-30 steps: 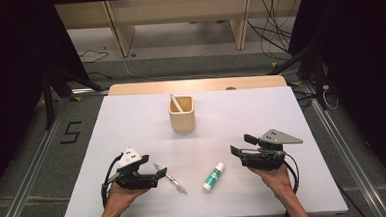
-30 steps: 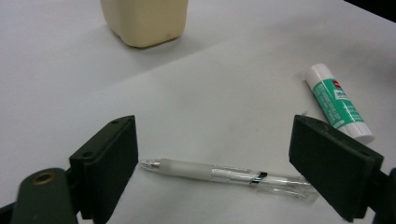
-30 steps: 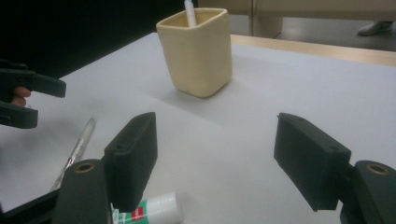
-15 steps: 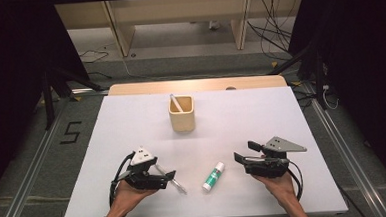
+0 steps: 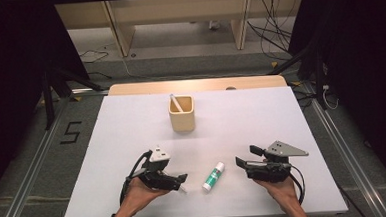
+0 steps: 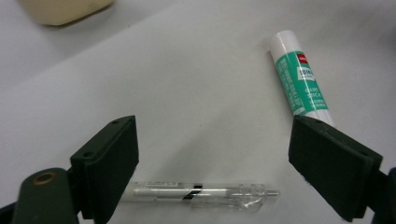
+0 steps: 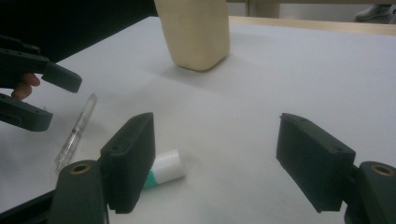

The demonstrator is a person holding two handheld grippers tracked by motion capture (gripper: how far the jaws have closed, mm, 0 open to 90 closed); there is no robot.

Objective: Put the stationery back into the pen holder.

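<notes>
Hovering low over the clear pen (image 6: 201, 197), the left gripper (image 6: 212, 170) has its jaws spread wide, one at each side of the barrel and neither touching it. From the high view the pen lies on the white table (image 5: 132, 126) at about seven o'clock of the beige cup (image 5: 182, 114), just beside the glue stick (image 5: 213, 176), which sits at six o'clock of the cup. The right gripper (image 5: 244, 157) waits at four o'clock, jaws also wide and holding nothing, near the glue stick but apart from it.

What could go wrong, to my eye: the pen is round and slick (clear plastic, lying flat), so if the jaws close off-centre or too high it may roll or squirt out sideways, possibly into the glue stick. The pads could also scrape the tabletop if they drop too far.

Counting: one pen on the table, one glue stick, one cup, one white stick-like item (image 5: 174, 103) leaning inside the cup, two grippers.
</notes>
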